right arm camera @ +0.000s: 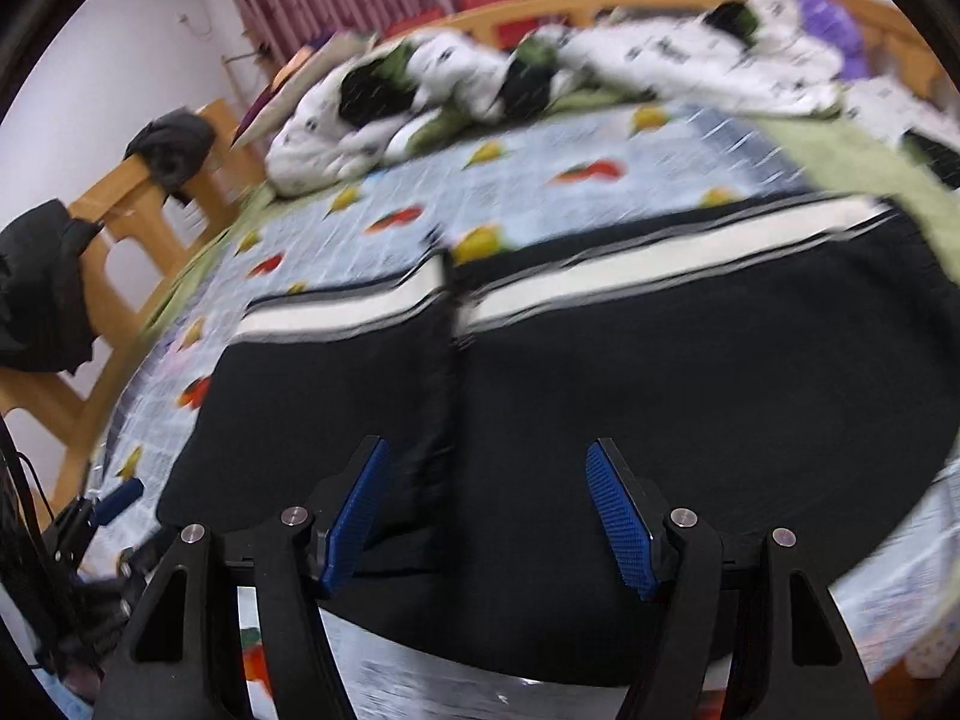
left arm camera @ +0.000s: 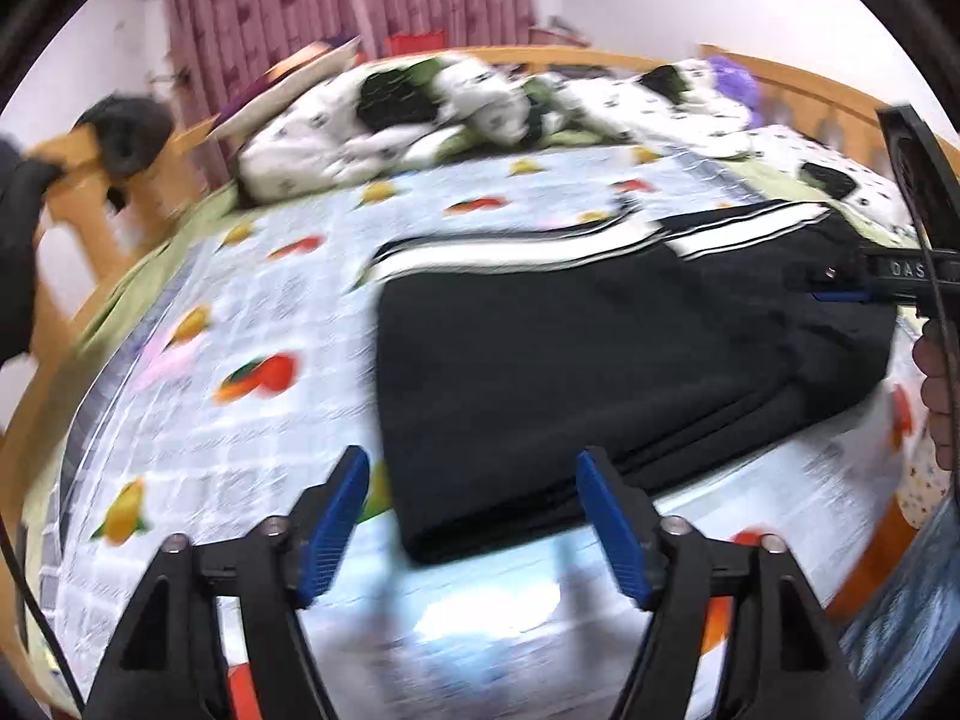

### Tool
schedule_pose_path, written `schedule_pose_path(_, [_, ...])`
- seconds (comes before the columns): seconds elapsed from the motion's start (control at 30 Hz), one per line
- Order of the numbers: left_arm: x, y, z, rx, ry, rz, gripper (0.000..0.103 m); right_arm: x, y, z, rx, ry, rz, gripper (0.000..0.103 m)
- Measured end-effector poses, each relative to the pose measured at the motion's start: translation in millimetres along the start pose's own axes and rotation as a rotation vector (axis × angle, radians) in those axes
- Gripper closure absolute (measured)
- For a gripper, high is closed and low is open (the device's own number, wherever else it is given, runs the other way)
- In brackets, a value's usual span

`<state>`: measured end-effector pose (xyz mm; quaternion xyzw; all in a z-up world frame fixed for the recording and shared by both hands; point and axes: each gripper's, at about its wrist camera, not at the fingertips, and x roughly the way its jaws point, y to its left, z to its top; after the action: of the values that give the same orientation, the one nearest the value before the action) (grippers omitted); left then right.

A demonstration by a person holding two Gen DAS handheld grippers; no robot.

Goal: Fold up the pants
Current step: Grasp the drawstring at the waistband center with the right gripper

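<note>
- Left gripper (left arm camera: 474,519): blue-padded jaws spread wide, holding nothing, above the fruit-print bedsheet (left arm camera: 252,300) at the near corner of the folded pants.
- Black pants (left arm camera: 600,372) with white side stripes lie flat on the bed.
- Right gripper (right arm camera: 486,516): jaws wide apart, empty, over the pants.

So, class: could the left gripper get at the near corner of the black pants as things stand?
Probably yes: the left gripper is open, and the black pants lie flat on the bed with nothing between.
</note>
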<state>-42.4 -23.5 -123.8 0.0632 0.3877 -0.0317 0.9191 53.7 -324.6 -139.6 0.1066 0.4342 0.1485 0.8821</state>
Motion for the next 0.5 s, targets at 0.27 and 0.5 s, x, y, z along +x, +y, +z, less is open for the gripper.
schedule_pose_path(0.27, [27.0, 43.6, -23.4, -0.132, 0.048, -0.059, 0.029, 54.9, 24.5, -12.9, 0.007, 0.122, -0.032, 0.080])
schedule_pose_path(0.5, [50.8, 23.2, -11.4, -0.109, 0.033, 0.011, 0.029, 66.8, 16.0, -12.1, 0.074, 0.152, 0.001, 0.064])
